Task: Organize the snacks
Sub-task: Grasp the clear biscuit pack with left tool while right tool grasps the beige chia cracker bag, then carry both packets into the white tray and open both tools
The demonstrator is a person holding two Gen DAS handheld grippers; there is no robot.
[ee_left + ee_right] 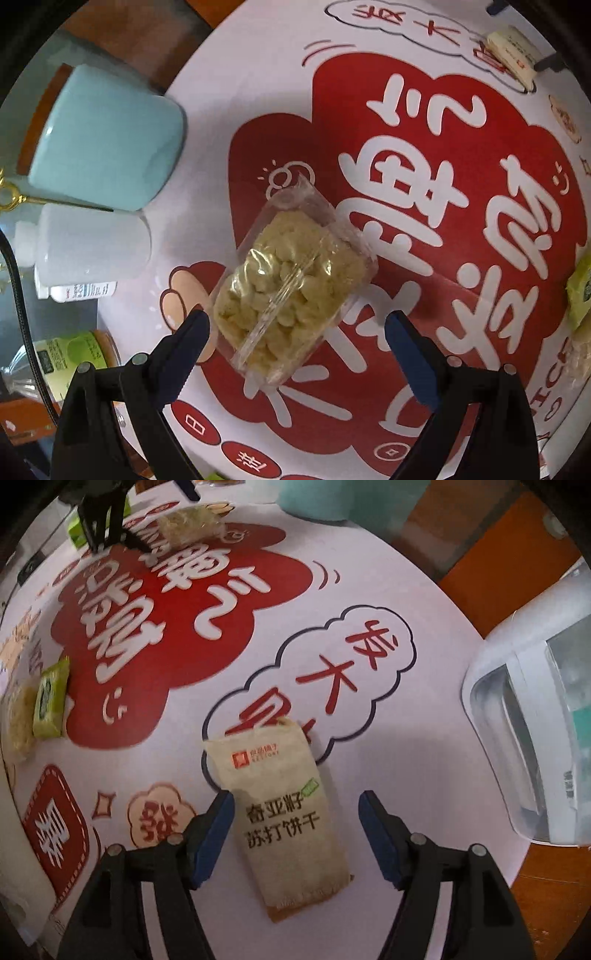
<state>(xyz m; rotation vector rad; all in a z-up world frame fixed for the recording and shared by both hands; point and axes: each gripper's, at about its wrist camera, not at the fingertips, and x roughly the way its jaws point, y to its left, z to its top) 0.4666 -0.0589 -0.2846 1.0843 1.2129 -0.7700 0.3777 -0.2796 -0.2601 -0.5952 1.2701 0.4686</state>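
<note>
Left gripper (295, 321) jaws spread wide, straddling a clear packet of pale puffed snacks (291, 291) that lies flat on the red-and-white printed mat (461, 122); neither finger visibly touching it. Right gripper (295, 805) likewise released, fingers either side of a beige cracker packet (284, 812) lying flat on the mat, the packet nearer the left finger. A green packet (50, 698) lies well apart at the mat's edge; a pale blue jar (107, 136) and white bottle (88, 247) stand just off the mat.

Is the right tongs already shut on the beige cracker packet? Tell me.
No, the right tongs are open, with the beige cracker packet lying flat between the fingers.
</note>
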